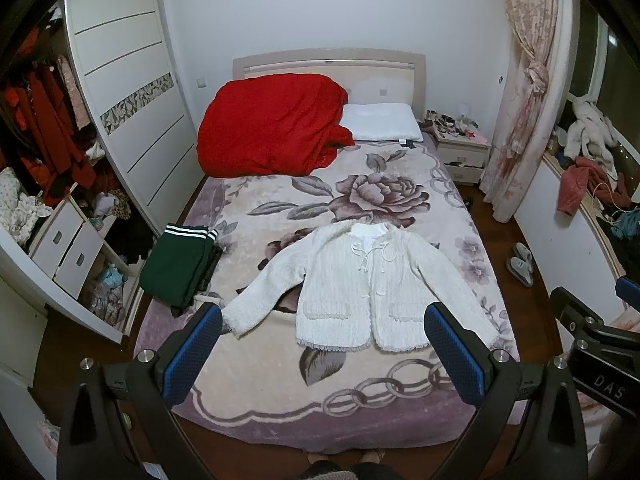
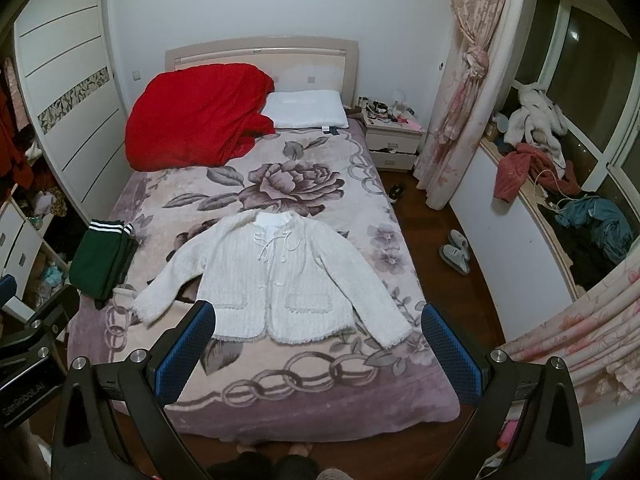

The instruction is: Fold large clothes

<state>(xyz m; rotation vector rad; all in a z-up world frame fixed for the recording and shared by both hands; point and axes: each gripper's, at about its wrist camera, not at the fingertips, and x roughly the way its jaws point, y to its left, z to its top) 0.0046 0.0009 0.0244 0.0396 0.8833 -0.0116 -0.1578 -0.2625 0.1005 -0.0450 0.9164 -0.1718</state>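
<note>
A white fuzzy cardigan (image 1: 360,284) lies flat, front up, sleeves spread, on the flowered bed blanket (image 1: 280,368); it also shows in the right wrist view (image 2: 276,276). My left gripper (image 1: 324,320) is open and empty, held above the foot of the bed in front of the cardigan's hem. My right gripper (image 2: 318,320) is open and empty too, at about the same height and distance. Each gripper's body shows at the edge of the other's view.
A folded dark green garment with white stripes (image 1: 180,268) lies at the bed's left edge. A red quilt (image 1: 272,124) and white pillow (image 1: 384,122) sit at the head. An open wardrobe (image 1: 52,184) stands left. Nightstand (image 1: 460,152), curtain (image 1: 524,92), slippers (image 1: 520,264) and a cluttered windowsill (image 2: 560,184) stand right.
</note>
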